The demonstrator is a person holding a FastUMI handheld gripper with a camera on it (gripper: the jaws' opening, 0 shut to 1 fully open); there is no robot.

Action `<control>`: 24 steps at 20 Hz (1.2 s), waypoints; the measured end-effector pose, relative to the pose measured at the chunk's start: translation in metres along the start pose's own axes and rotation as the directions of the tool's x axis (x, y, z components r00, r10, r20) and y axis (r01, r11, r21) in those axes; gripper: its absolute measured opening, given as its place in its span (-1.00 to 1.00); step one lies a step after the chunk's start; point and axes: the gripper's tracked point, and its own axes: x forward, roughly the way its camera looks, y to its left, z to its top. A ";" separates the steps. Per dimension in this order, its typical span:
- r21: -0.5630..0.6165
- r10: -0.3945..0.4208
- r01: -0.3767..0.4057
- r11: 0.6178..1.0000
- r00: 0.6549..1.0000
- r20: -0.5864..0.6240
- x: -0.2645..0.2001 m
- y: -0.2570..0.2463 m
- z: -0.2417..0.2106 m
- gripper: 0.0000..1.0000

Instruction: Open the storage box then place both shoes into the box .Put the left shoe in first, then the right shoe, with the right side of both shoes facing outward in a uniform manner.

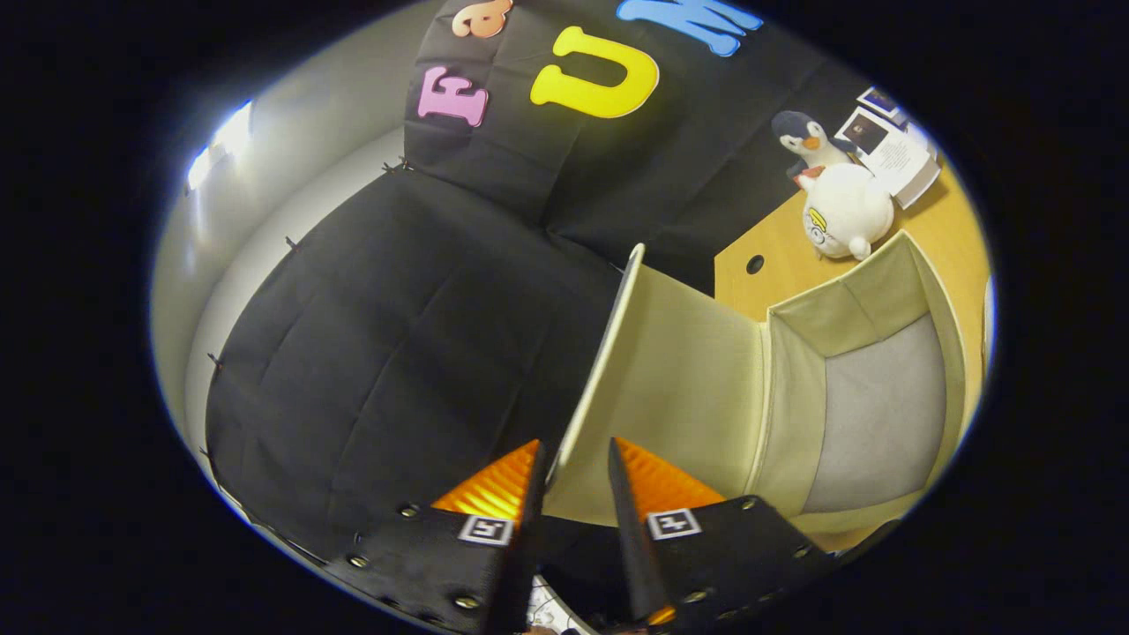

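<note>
The gripper point(578, 459) has its 2 fingers set a narrow gap apart, and the edge of the storage box's lid point(670, 379) runs down into that gap; whether both fingers press on it cannot be told. The lid stands raised, its pale inner face turned toward the open storage box point(869, 401), whose grey lining shows inside cream fabric walls. The box sits on a wooden table point(944, 229). Beyond the box, on the table, lie a white plush toy point(845, 212), a penguin plush point(807, 141) touching it, and a stack of printed papers point(895, 150) just beside them.
</note>
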 end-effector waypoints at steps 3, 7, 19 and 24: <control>-0.055 -0.048 0.050 0.997 0.998 0.039 -0.008 -0.013 0.009 0.18; -0.090 -0.120 0.129 0.988 0.987 0.104 -0.034 -0.038 0.030 0.94; -0.226 -0.398 0.445 0.866 0.889 0.226 -0.146 -0.140 0.085 0.95; -0.249 -0.534 0.575 0.780 0.818 0.216 -0.184 -0.205 0.086 0.95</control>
